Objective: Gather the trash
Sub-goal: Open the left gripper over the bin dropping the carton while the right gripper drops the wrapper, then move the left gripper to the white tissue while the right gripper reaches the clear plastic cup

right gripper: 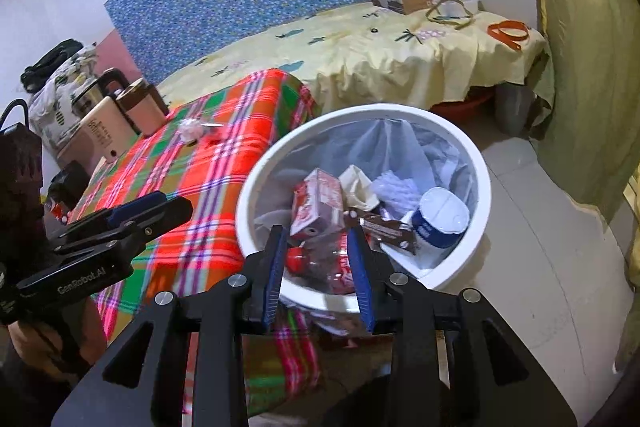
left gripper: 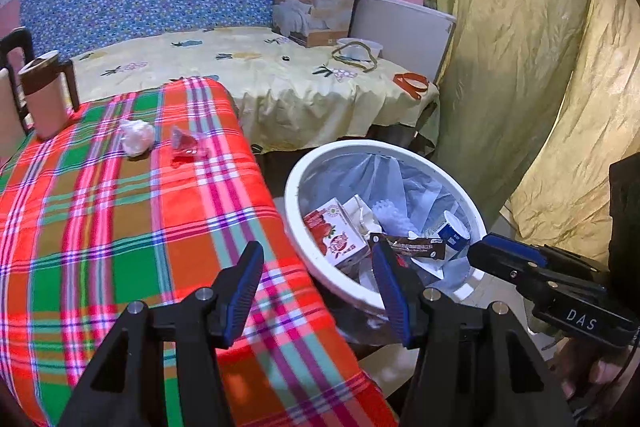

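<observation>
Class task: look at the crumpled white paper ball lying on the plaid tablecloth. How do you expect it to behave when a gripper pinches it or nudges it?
The crumpled paper ball looks light and loosely wadded, so it would probably squash between the jaws rather than resist. Its lumpy, roundish shape suggests a nudge would make it tumble briefly on the plaid tablecloth, not roll far. Fragility seems no concern.

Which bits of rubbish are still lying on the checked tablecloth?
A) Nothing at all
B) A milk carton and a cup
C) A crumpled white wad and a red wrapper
C: a crumpled white wad and a red wrapper lie on the checked tablecloth; the carton is already in the bin.
</observation>
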The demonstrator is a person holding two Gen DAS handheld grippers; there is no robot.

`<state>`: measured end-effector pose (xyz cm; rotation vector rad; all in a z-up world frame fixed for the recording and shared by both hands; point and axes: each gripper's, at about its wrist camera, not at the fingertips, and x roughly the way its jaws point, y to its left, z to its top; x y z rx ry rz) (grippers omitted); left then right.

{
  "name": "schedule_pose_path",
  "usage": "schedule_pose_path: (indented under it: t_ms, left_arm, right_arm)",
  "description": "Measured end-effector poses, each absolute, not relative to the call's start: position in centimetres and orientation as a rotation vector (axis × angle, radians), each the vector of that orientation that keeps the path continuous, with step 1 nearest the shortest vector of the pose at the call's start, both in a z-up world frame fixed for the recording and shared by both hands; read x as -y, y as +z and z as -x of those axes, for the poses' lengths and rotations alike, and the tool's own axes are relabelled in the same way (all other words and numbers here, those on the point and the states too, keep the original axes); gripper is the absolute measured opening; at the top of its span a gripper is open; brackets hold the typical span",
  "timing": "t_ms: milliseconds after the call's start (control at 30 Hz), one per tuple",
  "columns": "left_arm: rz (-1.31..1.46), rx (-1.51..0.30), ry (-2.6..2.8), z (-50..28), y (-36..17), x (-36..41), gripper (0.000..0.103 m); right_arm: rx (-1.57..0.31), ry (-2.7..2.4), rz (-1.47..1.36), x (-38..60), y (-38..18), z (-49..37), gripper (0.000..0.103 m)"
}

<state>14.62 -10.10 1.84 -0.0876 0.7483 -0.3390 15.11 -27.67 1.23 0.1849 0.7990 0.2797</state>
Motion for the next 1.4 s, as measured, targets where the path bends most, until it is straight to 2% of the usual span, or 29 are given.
schedule_pose_path:
  t_ms: [267,833,1400]
  left_arm:
    - [0.102,-0.738,-0.291,-13.2,1.9,8.0,0.058]
    - [0.128,-0.71,-0.214,-11.7,2.2,3.9,0.058]
    - [0.141,-0.706,-0.141,-13.0,2.2,-0.3,0.058]
  right_arm:
    - [-0.776,0.333,-0.169,26.0,2.0,-14.4,0.037]
    - [-0.78,0.42,-0.115,22.2,2.3,-14.2,0.037]
    - [-0.798,0.484,-0.042,18.6,2.4,-16.4,0.037]
